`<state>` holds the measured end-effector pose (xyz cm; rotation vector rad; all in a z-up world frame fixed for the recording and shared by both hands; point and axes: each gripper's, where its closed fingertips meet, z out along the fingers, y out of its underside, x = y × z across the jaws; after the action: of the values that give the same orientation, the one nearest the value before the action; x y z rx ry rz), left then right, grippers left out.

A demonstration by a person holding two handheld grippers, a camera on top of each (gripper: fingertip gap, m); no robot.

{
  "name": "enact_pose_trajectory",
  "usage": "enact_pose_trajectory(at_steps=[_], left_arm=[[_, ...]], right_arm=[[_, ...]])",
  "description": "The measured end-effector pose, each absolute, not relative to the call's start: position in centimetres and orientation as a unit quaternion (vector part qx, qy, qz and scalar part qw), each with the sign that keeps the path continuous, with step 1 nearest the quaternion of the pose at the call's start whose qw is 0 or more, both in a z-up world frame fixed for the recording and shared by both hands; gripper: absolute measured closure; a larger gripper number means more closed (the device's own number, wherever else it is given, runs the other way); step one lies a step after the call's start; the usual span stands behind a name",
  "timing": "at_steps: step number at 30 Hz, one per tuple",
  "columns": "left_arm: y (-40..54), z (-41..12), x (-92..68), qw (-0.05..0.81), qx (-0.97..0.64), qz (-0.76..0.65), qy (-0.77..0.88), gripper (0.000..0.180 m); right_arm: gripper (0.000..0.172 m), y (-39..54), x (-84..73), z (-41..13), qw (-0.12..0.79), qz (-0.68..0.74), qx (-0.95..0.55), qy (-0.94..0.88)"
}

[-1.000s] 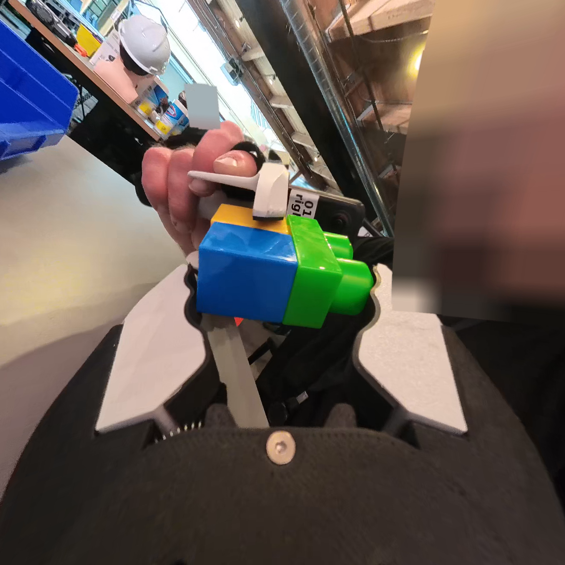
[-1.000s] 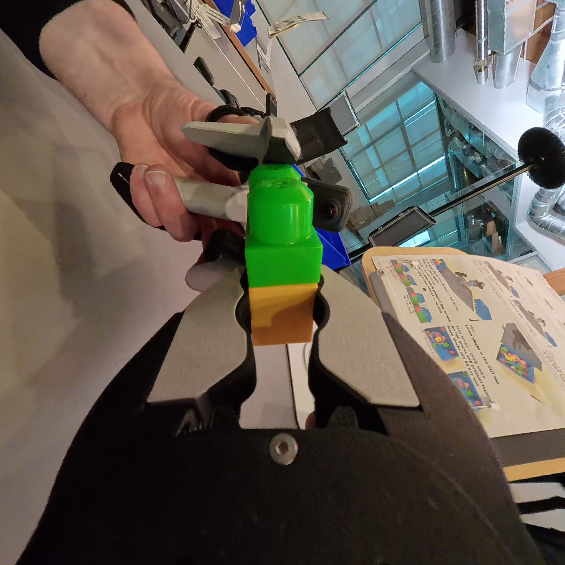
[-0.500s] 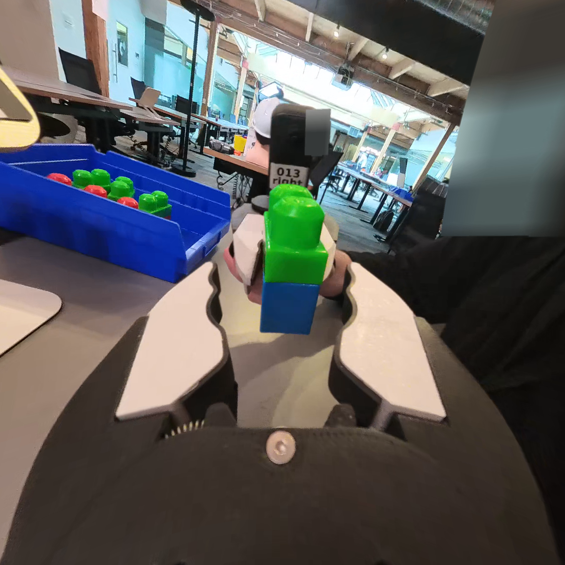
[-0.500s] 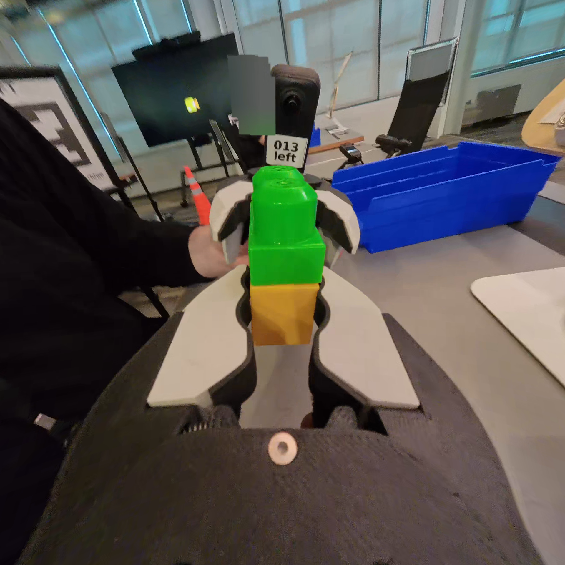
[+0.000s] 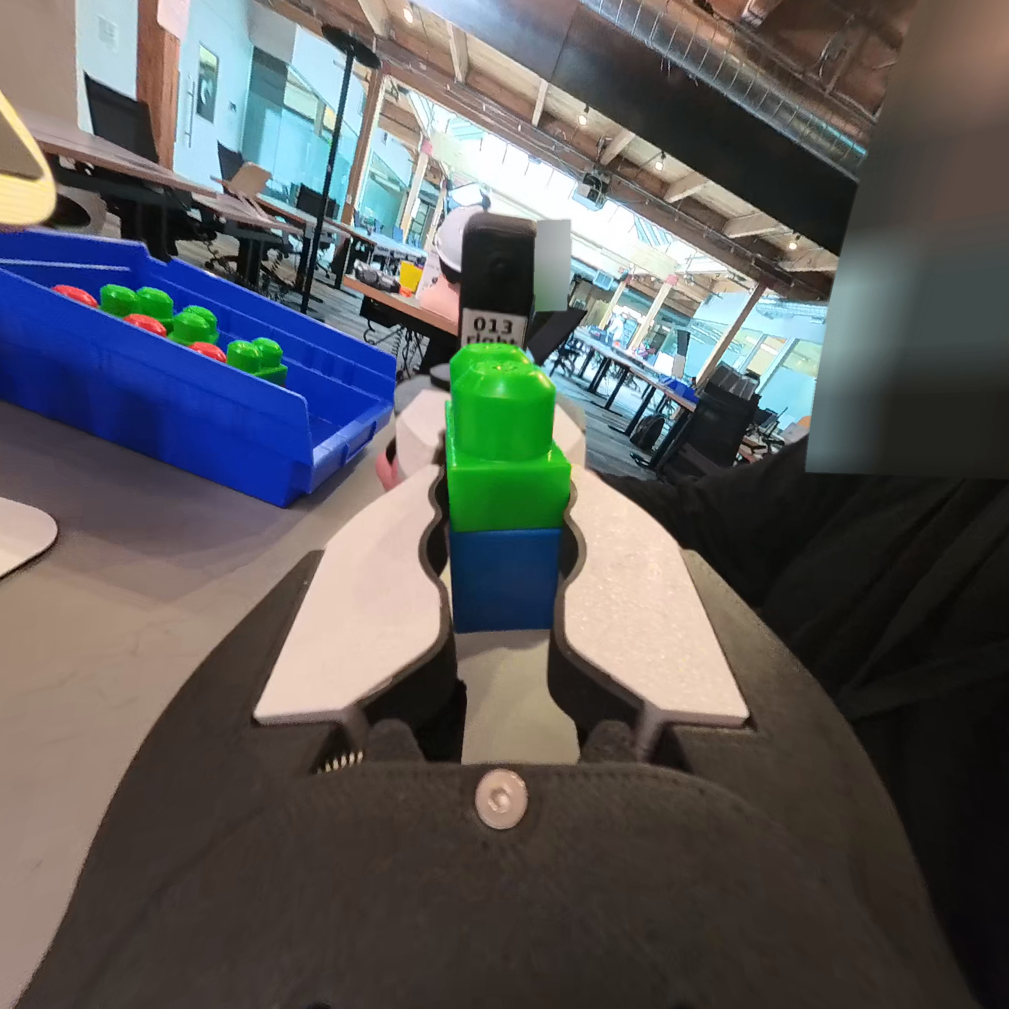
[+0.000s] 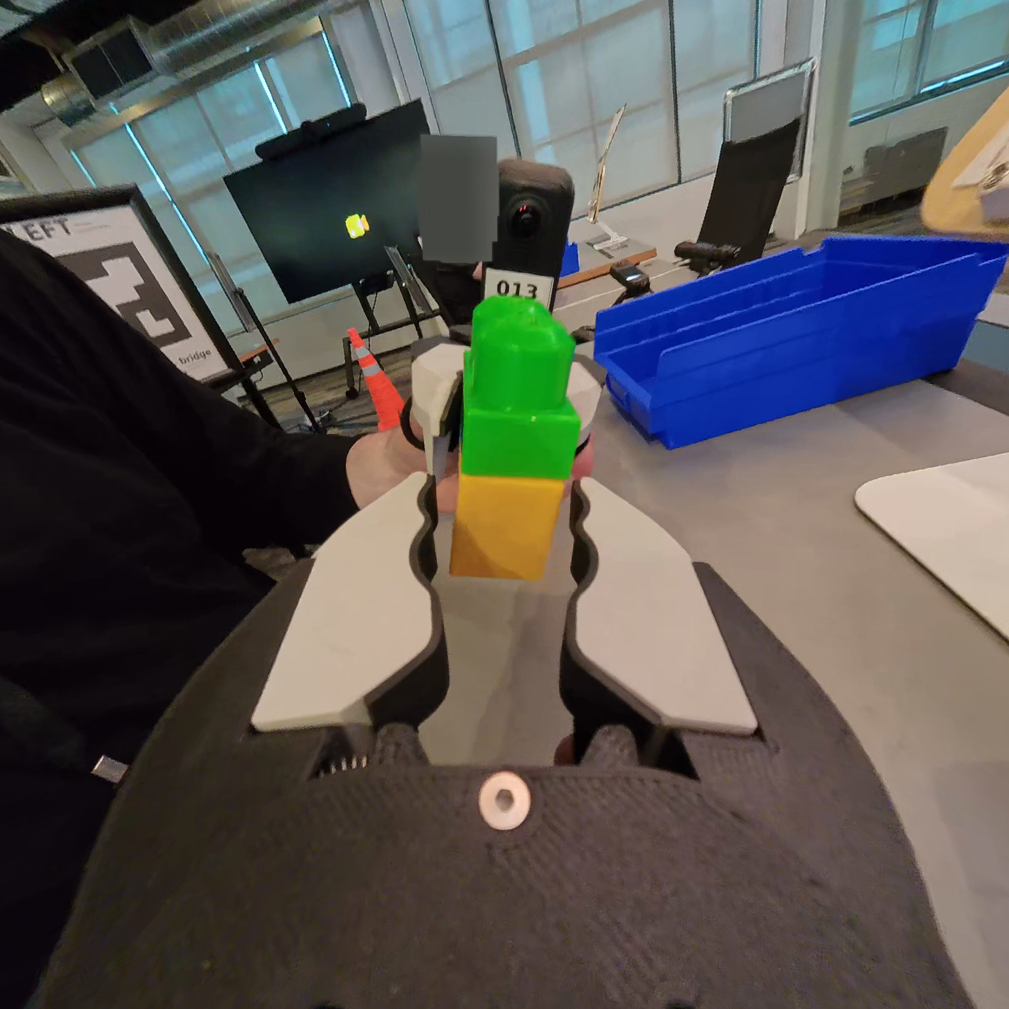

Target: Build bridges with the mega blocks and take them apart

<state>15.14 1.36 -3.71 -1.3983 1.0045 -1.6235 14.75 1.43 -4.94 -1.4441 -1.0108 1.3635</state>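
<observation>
A small block bridge has a green block (image 5: 505, 486) on top, a blue block (image 5: 505, 579) under the end near my left gripper and a yellow block (image 6: 505, 524) under the end near my right gripper. My left gripper (image 5: 505, 480) is shut on the blue and green end, with both pads pressed to its sides. My right gripper (image 6: 502, 486) is open around the yellow block, with a thin gap between each pad and the block. The green block (image 6: 518, 426) also shows in the right wrist view. Each view shows the other gripper's white fingers (image 5: 415, 437) (image 6: 431, 393) behind the bridge.
A blue bin (image 5: 164, 404) holding green and red blocks stands on the grey table (image 5: 136, 546), and it also shows in the right wrist view (image 6: 791, 349). A white mat (image 6: 955, 524) lies beside it. A person's dark sleeve (image 6: 164, 464) is close by. Both grippers' tips are close together, under 4 cm apart.
My left gripper closed from wide open onto the blue and green end of the bridge. My right gripper's pads eased off the yellow block they gripped. Both views swung level.
</observation>
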Motion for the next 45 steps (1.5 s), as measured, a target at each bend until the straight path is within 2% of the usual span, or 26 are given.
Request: enact_pose_trajectory(at_steps=[5,10,13,18,20,25,29,33,35,37,45], left_arm=[[0.7,-4.4,15.9,0.35,-0.557,-0.632,0.41,0.144],[1.2,-4.4,16.1,0.337,-0.559,-0.64,0.404,0.143],[1.8,-3.8,15.8,0.361,-0.55,-0.643,0.391,0.121],[1.2,-4.8,16.9,0.35,-0.553,-0.654,0.38,0.117],[1.0,-5.2,17.7,0.344,-0.557,-0.659,0.37,0.119],[1.1,-5.1,18.5,0.361,-0.552,-0.664,0.353,0.14],[1.2,-5.3,18.4,0.364,-0.553,-0.661,0.353,0.141],[0.7,-5.6,18.6,0.349,-0.556,-0.655,0.374,0.142],[0.3,-5.7,18.8,0.339,-0.556,-0.653,0.385,0.141],[0.4,-5.9,18.9,0.333,-0.56,-0.655,0.383,0.142],[0.4,-5.9,18.5,0.321,-0.559,-0.655,0.393,0.143]], right_arm=[[0.134,1.6,15.3,-4.1,0.444,0.564,-0.573,-0.396],[0.135,2.1,15.5,-4.1,0.433,0.585,-0.577,-0.369],[0.135,2.9,16.4,-3.1,0.442,0.613,-0.568,-0.327],[0.135,4.1,17.5,-2.5,0.457,0.641,-0.555,-0.27],[0.135,4.0,17.3,-2.5,0.465,0.646,-0.546,-0.262],[0.135,3.6,16.6,-2.3,0.489,0.644,-0.531,-0.253],[0.135,3.6,16.5,-2.5,0.49,0.637,-0.535,-0.262],[0.121,4.1,17.4,-1.6,0.507,0.624,-0.533,-0.264],[0.123,3.9,17.4,-1.6,0.504,0.616,-0.537,-0.281],[0.136,3.5,17.3,-1.5,0.497,0.622,-0.531,-0.292],[0.136,3.3,16.9,-1.8,0.481,0.607,-0.55,-0.314]])
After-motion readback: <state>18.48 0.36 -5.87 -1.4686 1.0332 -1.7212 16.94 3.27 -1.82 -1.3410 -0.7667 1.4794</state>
